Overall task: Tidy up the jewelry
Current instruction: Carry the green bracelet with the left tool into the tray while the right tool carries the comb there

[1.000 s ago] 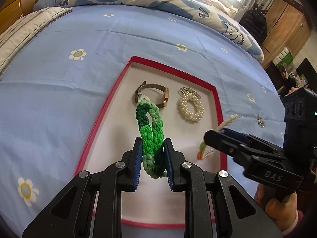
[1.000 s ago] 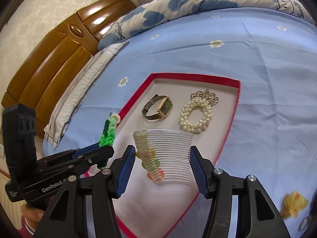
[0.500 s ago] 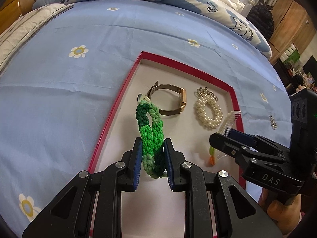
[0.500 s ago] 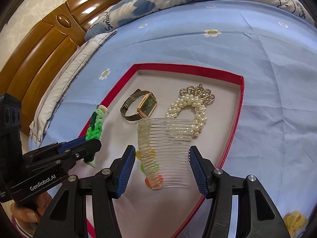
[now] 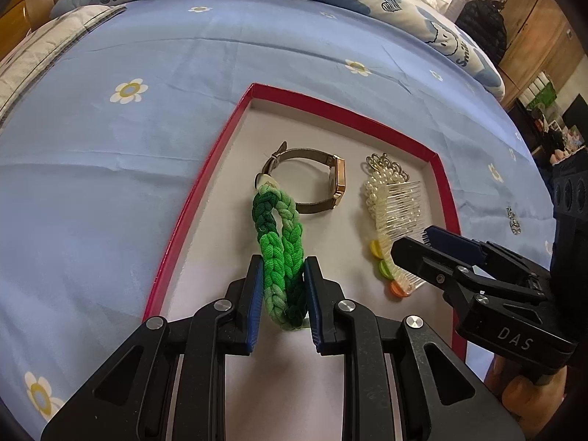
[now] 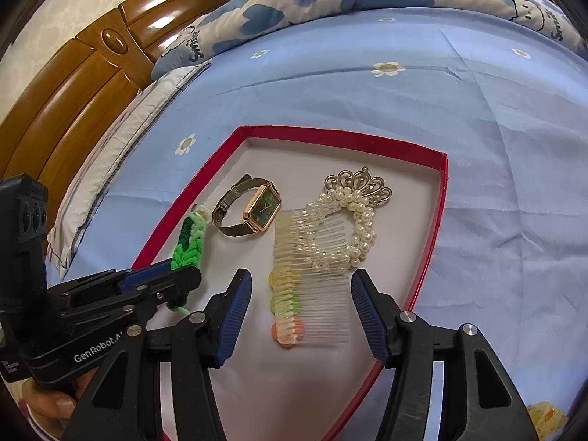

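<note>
Blue bedsheet (image 6: 367, 103) holds a red tray (image 6: 439, 213). Left gripper (image 5: 283, 290) clamps a green braid (image 5: 279, 246). Right gripper (image 6: 299, 308) is spread wide around a comb (image 6: 312, 279) lying flat.

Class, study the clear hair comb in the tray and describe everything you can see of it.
The hair comb looks like clear plastic, with a row of long thin teeth and yellow, green and orange blobs along its spine. It lies flat in the red-rimmed tray, its far teeth overlapping the pearl bracelet. The right gripper is open around it, and neither finger appears to touch it.
</note>
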Demonstrator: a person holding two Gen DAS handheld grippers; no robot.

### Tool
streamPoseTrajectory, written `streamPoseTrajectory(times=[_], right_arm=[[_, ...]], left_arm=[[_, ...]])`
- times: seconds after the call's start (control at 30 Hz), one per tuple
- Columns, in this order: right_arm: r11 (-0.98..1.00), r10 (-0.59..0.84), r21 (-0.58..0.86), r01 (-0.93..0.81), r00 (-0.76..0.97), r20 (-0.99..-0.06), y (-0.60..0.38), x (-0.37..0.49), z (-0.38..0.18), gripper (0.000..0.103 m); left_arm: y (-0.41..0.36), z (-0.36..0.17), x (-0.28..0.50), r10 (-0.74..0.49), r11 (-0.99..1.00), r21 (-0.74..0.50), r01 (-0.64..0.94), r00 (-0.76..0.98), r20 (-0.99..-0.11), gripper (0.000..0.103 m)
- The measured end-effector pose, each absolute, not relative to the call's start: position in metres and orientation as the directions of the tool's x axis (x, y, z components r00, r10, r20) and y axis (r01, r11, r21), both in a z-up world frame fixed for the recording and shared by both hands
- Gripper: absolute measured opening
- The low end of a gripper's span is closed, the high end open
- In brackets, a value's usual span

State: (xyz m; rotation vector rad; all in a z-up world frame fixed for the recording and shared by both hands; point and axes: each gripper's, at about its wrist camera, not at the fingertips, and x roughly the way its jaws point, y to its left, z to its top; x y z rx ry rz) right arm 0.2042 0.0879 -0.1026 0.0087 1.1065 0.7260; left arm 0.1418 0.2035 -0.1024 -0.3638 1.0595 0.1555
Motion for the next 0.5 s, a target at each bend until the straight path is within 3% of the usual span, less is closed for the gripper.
streamPoseTrajectory(times=[0.37,0.5], right_arm=[[0.773,0.534,0.349,-0.530,0.246,-0.809,0.0890,0.2046,-0.1035,0.059],[0.767,0.544,0.361,-0.530,0.241,-0.804,0.0892,0.2048,-0.1027,0.059]], left_arm=[[0.2017,-0.1078,0.1474,-0.041,0.934,-0.200,-0.296,0.468,-0.883,0.020],[0.2008,-0.1068,0.1469,-0.037,0.936,-0.193,-0.295,0.464,-0.885,0.026]])
